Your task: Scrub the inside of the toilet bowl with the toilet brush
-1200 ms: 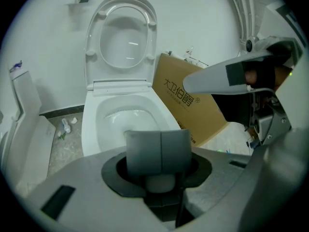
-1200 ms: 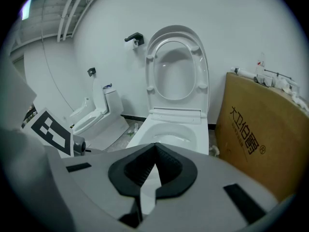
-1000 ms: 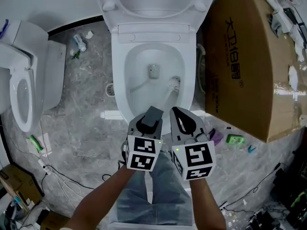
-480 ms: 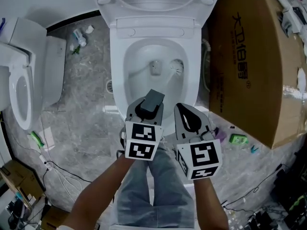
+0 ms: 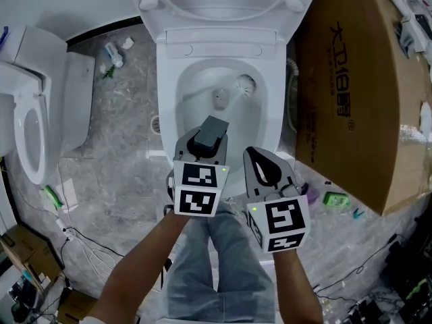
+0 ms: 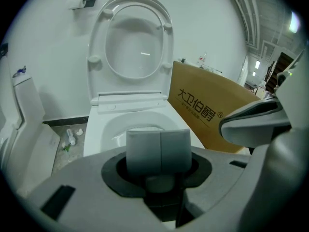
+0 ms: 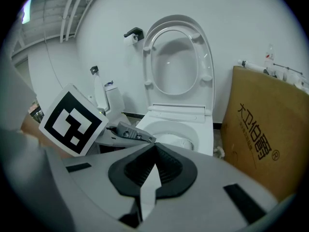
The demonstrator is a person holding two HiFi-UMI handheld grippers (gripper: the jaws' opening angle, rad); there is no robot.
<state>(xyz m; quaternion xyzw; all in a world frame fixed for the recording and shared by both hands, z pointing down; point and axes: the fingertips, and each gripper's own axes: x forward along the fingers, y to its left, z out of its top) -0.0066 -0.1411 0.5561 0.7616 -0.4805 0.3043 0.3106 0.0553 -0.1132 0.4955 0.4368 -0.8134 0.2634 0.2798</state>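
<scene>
**Brush head at the far right of the bowl, held by the left gripper**

The head view alone shows the brush (image 5: 244, 84). Its round, bristly white head lies against the inner wall of the bowl (image 5: 170, 86), at the far right, near the hinge side. Its pale thin handle runs from there back to the tip of the left gripper (image 5: 212, 128). The left gripper view looks from behind the jaws: the two grey blocks are pressed together with only a fine seam between them, and they hide the handle they clamp. The right gripper (image 7: 154, 146) is beside it, over the front rim. Its black ribbed jaws are closed to a point with only a thin slit, and nothing is between them.

Both gripper views show what the head view crops: the raised oval lid (image 6: 130, 47), glossy white, and a paper roll (image 6: 77, 1) on the wall. The head view adds the grey marbled floor (image 5: 115, 154), a second toilet (image 5: 34, 113) at the left and a brown cardboard box (image 5: 351, 79), matte, just beside the bowl at the right.
</scene>
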